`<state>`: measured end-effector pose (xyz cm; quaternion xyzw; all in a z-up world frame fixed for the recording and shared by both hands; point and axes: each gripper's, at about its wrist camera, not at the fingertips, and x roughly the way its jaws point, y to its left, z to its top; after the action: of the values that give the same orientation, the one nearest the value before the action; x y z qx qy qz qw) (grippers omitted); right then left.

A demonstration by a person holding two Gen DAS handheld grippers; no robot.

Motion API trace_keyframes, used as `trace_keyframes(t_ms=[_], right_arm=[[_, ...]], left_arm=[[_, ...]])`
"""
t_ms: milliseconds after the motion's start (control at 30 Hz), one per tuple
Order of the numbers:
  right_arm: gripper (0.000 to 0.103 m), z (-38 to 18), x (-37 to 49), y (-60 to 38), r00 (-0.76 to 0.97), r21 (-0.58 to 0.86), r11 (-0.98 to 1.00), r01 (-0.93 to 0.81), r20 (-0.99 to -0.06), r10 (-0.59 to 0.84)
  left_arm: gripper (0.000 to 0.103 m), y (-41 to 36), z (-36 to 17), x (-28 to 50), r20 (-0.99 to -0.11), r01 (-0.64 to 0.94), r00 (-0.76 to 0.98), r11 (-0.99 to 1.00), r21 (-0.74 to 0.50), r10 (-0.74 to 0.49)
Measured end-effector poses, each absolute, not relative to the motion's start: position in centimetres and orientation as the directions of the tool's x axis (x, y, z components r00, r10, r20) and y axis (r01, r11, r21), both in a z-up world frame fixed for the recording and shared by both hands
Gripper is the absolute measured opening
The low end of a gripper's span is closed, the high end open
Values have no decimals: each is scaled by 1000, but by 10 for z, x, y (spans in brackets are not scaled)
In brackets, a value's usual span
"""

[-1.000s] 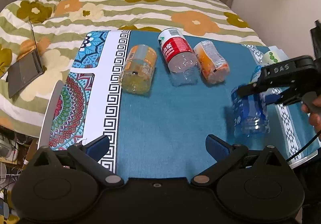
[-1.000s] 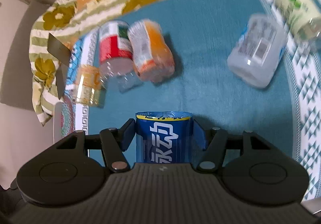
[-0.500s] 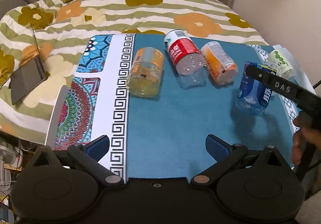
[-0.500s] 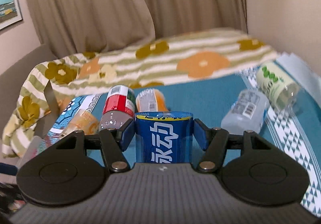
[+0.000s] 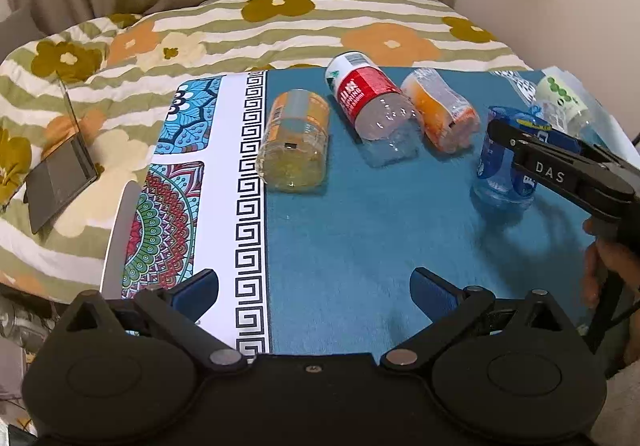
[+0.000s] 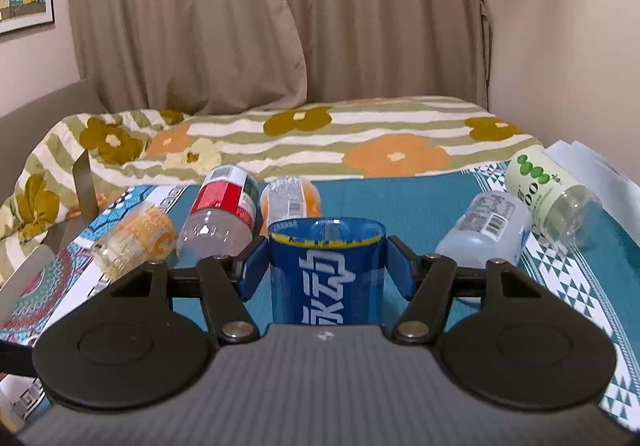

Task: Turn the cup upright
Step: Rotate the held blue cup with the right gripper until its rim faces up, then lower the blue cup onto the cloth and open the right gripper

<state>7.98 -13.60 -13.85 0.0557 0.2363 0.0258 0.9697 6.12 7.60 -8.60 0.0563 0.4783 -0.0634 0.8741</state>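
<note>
The right gripper (image 6: 326, 266) clasps the blue cup (image 6: 326, 278), now upright beside the orange bottle (image 5: 440, 114), release pending; the left gripper (image 5: 316, 286) gapes wide, empty.

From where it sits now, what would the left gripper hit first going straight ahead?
Likely the yellow-labelled cup lying on its side on the teal mat; the left gripper is open and empty. Depth is uncertain.

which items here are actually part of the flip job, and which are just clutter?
In the job:
blue cup, upright between the fingers
right gripper

Lying about:
left gripper, open
red-label cup
orange cup
yellow cup
clear cup
green-dot cup
</note>
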Motion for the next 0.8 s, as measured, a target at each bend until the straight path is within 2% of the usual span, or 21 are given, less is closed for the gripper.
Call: trace_keyframes(t_ms=[267, 633, 800], right_arm=[[78, -133, 58, -132, 852, 78, 996, -41, -517, 75], [80, -137, 57, -132, 859, 69, 996, -54, -505, 81], [91, -139, 57, -132, 851, 59, 996, -65, -518, 87]], left_arm=[[103, 71, -88, 61, -847, 181, 525, 983, 7, -90], [103, 68, -93, 57, -849, 165, 516, 986, -33, -115], [103, 67, -92, 56, -849, 151, 516, 988, -45, -117]])
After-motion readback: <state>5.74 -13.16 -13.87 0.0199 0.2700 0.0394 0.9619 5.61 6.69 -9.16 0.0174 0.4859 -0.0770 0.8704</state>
